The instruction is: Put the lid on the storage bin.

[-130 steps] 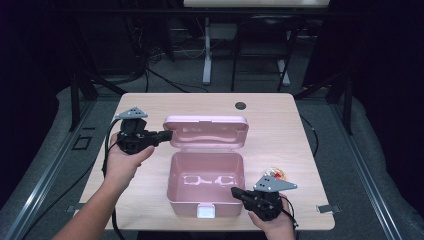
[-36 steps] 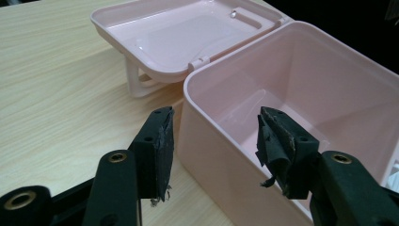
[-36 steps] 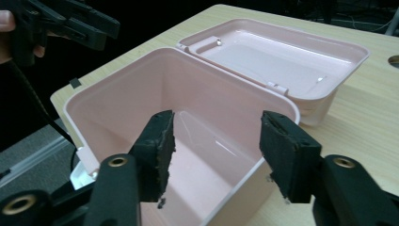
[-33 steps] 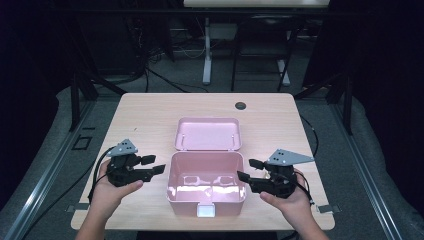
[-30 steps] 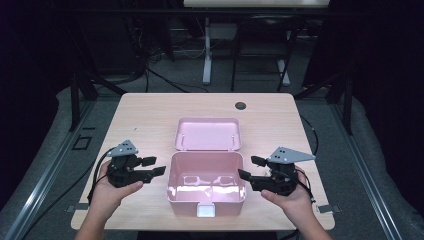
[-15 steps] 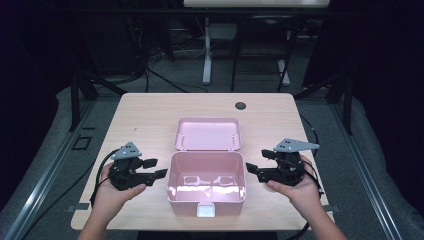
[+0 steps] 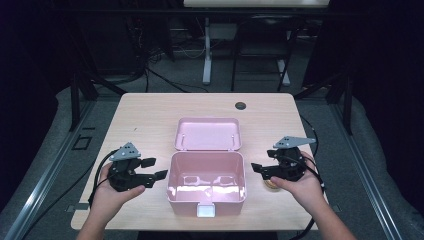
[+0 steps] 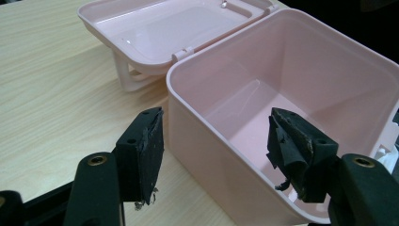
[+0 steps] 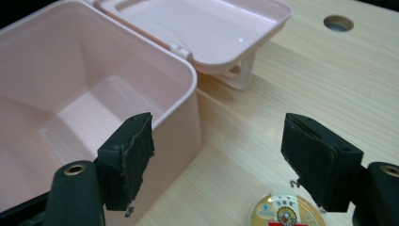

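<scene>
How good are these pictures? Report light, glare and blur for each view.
High view: table evenly lit, surroundings dark, pink box sharp with faint sheen on its floor. Left gripper view: left tool pads slightly soft, glare on the open lid. Right gripper view: right tool crisp enough, round tin cut by the bottom edge.

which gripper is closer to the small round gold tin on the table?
Right. The right gripper hangs open just above the gold tin, which lies right of the pink box. The left gripper, also open, sits across the box on its far side.
</scene>
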